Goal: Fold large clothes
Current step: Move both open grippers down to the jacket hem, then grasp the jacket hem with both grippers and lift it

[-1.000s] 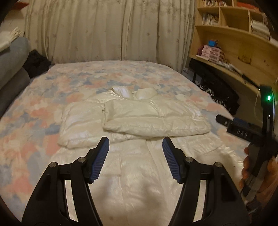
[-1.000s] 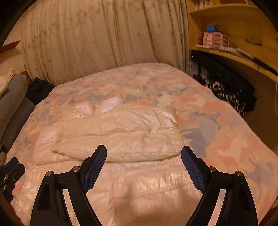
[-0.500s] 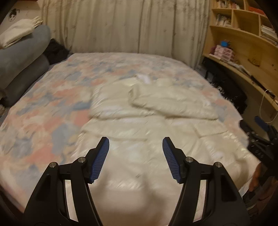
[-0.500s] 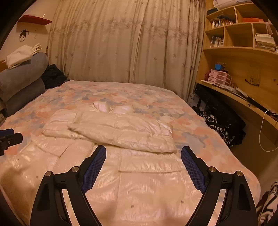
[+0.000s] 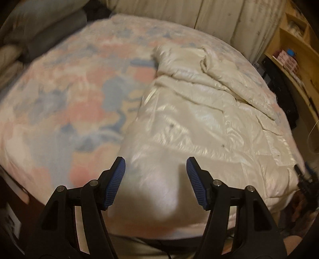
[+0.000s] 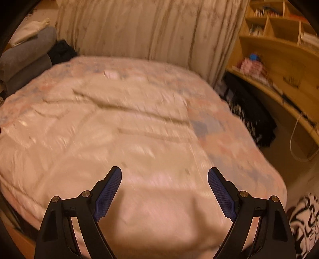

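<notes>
Cream padded jacket [image 5: 199,123] is the landmark in the left wrist view: it lies spread flat on the bed [image 5: 69,95], over the right half of the flowered cover, with its sleeves folded across the upper body at the far end. Its near hem hangs at the bed's front edge. The left gripper [image 5: 155,175] hovers above that near hem, its blue-padded fingers [image 5: 114,183] spread apart with nothing between them; the left pad sits over the jacket's left edge, the right pad over its shiny front. Left of the jacket the cover shows pink and blue patches, and beyond that grey pillows [image 5: 45,29] are stacked at the far left. A pale curtain [image 5: 229,18] hangs behind the jacket's far end, and wooden shelves [image 5: 295,45] stand to its right.

From the right wrist view everything is blurred. The jacket [image 6: 95,143] fills the left and middle of the bed [image 6: 229,139], with bare flowered cover to its right. The right gripper [image 6: 164,189] hangs over the jacket's near part, fingers [image 6: 221,193] spread wide and empty. Behind the jacket hangs the curtain [image 6: 139,29]; the shelves [image 6: 279,49] stand off to its right, with dark bags [image 6: 251,115] on the floor beneath them.
</notes>
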Available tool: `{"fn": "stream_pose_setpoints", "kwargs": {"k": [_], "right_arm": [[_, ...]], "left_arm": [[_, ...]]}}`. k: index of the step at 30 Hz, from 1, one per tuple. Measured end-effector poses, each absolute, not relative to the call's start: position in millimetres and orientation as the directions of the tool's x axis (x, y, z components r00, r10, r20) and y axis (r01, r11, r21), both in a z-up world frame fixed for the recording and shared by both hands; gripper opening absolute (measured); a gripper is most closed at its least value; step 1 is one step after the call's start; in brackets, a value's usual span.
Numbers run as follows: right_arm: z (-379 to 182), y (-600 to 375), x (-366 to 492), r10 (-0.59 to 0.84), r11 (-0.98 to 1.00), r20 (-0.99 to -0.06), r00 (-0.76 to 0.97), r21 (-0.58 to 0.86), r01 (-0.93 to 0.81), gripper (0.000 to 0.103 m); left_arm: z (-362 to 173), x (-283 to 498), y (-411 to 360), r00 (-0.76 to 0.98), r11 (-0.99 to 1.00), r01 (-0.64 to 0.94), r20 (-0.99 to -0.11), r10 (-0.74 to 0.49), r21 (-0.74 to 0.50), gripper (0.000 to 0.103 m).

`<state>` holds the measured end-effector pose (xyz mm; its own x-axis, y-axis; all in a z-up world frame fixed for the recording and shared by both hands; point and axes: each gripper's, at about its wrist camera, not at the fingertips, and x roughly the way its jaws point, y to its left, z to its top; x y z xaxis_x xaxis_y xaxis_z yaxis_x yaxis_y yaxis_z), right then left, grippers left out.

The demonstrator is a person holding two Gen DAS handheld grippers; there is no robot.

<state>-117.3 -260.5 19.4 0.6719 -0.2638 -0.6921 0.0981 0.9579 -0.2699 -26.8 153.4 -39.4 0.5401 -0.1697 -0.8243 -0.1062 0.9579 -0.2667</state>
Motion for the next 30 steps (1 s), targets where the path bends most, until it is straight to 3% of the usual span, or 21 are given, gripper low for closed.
{"fn": "stream_pose_setpoints", "kwargs": {"k": [6,16,24,30], "right_arm": [[18.7,-335.5,-129.4,-0.220,0.974,-0.763,0.608,-0.143,0.174,0.089],[3.0,-416.9,-131.7,-0.139,0.954,-0.825,0.547,0.036,0.297,0.090],[-38.4,-446.0,-119.9,0.137,0.877,-0.837,0.530,0.351,0.329,0.089],[-44.2,-434.5,-105.3,0.192,0.865,-0.819,0.540,0.402,0.302,0.070]], "left_arm": [[-50.8,-29.3,167.4,0.515,0.930,-0.055,-0.808,-0.286,-0.364,0.062],[-72.1,-13.5,171.3,0.463,0.901,-0.049,-0.809,-0.362,-0.431,0.081],[-92.4,-7.4,183.1,0.447,0.833,-0.048,-0.758,-0.476,-0.551,0.083],[-102.2,0.5,179.9,0.440,0.812,-0.047,-0.742,-0.506,-0.582,0.096]]}}
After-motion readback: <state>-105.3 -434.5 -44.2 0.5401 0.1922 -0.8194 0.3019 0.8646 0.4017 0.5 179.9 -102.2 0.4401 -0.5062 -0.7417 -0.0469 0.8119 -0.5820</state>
